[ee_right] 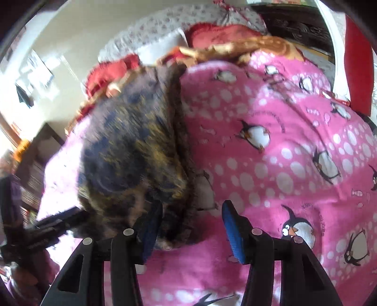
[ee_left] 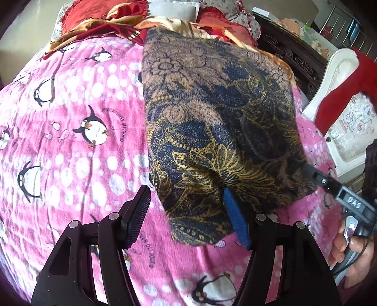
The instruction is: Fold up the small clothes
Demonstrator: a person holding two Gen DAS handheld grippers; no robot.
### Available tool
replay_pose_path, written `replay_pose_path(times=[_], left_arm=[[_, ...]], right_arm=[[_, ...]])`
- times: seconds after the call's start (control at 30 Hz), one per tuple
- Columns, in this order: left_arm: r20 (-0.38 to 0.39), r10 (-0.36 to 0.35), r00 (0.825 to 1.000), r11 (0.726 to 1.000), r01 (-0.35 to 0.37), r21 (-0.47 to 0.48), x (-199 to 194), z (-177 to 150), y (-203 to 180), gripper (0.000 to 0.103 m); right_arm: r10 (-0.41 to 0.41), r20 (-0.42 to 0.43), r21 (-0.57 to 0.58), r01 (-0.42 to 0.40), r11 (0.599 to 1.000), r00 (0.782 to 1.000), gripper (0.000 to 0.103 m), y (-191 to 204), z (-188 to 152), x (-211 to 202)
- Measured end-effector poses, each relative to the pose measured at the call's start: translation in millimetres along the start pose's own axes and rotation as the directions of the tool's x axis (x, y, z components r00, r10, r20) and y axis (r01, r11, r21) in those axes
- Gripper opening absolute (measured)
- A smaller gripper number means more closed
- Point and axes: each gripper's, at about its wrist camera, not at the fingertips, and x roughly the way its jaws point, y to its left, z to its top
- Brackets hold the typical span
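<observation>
A dark blue and gold floral garment [ee_left: 216, 131] lies folded on the pink penguin blanket [ee_left: 70, 146]. My left gripper [ee_left: 188, 211] is open, its near corner of the garment draped over the blue right finger pad [ee_left: 235, 219]. In the right wrist view the garment [ee_right: 132, 155] is blurred. My right gripper [ee_right: 193, 228] is open, with the garment's edge lying over its left finger pad [ee_right: 150, 233]; the right pad [ee_right: 233, 233] is bare. The right gripper also shows in the left wrist view [ee_left: 311, 174] at the garment's right edge.
Red and orange cloths and pillows [ee_left: 122, 18] are heaped at the head of the bed. A dark carved headboard [ee_left: 292, 51] and a white chair with a red cloth [ee_left: 346, 94] stand to the right. The blanket [ee_right: 282, 141] spreads wide around the garment.
</observation>
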Motion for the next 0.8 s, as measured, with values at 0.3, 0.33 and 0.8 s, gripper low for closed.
replay_pose_path(times=[0.3, 0.33, 0.8], left_arm=[[0.066, -0.079, 0.995, 0.991, 0.086, -0.106, -17.1, 14.4, 24.4, 0.071], [0.068, -0.086, 0.994, 0.990, 0.093, -0.106, -15.6, 18.5, 25.0, 0.071], [0.049, -0.255, 0.966, 0.939, 0.259, -0.226, 47.5, 64.9, 36.7, 0.083]], right_arm=[[0.079, 0.058, -0.031, -0.078, 0.997, 0.995, 0.077, 12.3, 39.5, 12.4], [0.083, 0.054, -0.037, -0.081, 0.996, 0.995, 0.077, 11.5, 45.4, 19.0], [0.304, -0.011, -0.077, -0.304, 0.950, 0.953, 0.087, 5.0, 97.4, 86.6]])
